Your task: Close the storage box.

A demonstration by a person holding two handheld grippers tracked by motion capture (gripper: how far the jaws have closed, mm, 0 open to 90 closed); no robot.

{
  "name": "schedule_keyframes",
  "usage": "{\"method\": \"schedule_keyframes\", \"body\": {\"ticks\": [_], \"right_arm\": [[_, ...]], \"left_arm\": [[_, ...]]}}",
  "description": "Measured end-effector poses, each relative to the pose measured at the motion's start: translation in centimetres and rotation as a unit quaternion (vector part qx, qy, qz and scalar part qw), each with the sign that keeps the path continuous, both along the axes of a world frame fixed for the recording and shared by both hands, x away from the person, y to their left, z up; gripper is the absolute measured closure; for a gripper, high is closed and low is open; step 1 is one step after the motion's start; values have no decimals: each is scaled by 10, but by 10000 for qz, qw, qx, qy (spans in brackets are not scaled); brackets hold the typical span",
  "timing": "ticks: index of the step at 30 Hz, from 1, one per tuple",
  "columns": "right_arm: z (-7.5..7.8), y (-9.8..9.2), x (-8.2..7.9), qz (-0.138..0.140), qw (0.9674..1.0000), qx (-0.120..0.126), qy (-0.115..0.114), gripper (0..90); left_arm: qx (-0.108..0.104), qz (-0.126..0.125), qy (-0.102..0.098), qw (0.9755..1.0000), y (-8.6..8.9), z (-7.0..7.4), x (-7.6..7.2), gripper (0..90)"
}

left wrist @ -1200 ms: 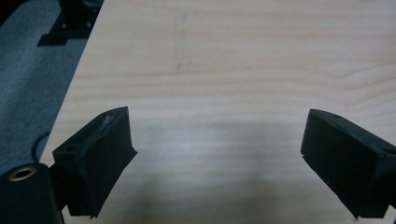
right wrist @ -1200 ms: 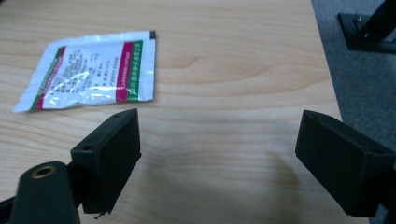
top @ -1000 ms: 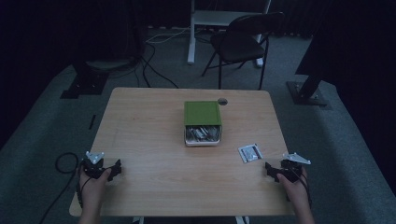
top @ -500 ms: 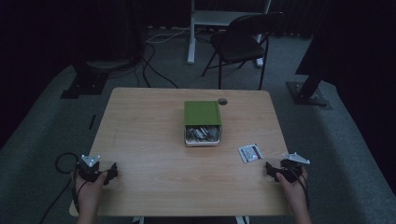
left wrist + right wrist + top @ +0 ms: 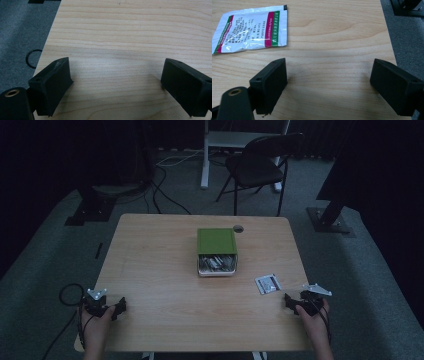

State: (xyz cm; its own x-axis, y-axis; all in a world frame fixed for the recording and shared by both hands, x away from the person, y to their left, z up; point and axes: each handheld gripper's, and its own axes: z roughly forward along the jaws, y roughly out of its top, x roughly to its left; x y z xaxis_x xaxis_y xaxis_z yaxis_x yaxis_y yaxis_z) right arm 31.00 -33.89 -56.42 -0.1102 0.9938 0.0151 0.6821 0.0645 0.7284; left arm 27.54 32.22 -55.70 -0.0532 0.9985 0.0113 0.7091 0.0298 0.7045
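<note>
1. Resting at the near left corner of the wooden table (image 5: pixel 160 265), the left gripper (image 5: pixel 119 307) is held in the person's left hand (image 5: pixel 95 327); in the left gripper view its jaws are seen spread wide, with only bare wood grain between them.
2. At the near right edge of the table, the right gripper (image 5: pixel 289 301) is held in the right hand (image 5: pixel 314 327); its jaws are likewise set wide apart over bare wood, and nothing is gripped.
3. A white sachet (image 5: pixel 250 28) with red and green side bands and small printed text is shown lying flat on the table, ahead of the right gripper's jaws and toward their left, near them but not touched. In the high view the same sachet (image 5: pixel 268 283) is found just beyond and inward of the right gripper, close to the table's right edge.
4. A green-lidded tin (image 5: pixel 216 251) is placed near the middle of the table, well apart from both grippers; its lid is slid back so that the near part stands open, and pale packets are seen inside, too small to be told apart.
5. A round cable hole (image 5: pixel 238 228) is seen in the tabletop just beyond the tin.
6. Behind the table, a dark folding chair (image 5: pixel 260 167) is set on the grey carpet.
</note>
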Motion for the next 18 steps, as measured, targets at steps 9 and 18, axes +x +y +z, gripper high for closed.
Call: {"method": "schedule_keyframes", "body": {"ticks": [9, 18], "right_arm": [[0, 0, 0, -2, 10000, 2, 2, 136], [0, 0, 0, 0, 10000, 2, 1, 136]], "left_arm": [[-9, 74, -20, 10000, -2, 0, -1, 99], [-11, 301, -15, 9995, -5, 0, 1, 98]]}}
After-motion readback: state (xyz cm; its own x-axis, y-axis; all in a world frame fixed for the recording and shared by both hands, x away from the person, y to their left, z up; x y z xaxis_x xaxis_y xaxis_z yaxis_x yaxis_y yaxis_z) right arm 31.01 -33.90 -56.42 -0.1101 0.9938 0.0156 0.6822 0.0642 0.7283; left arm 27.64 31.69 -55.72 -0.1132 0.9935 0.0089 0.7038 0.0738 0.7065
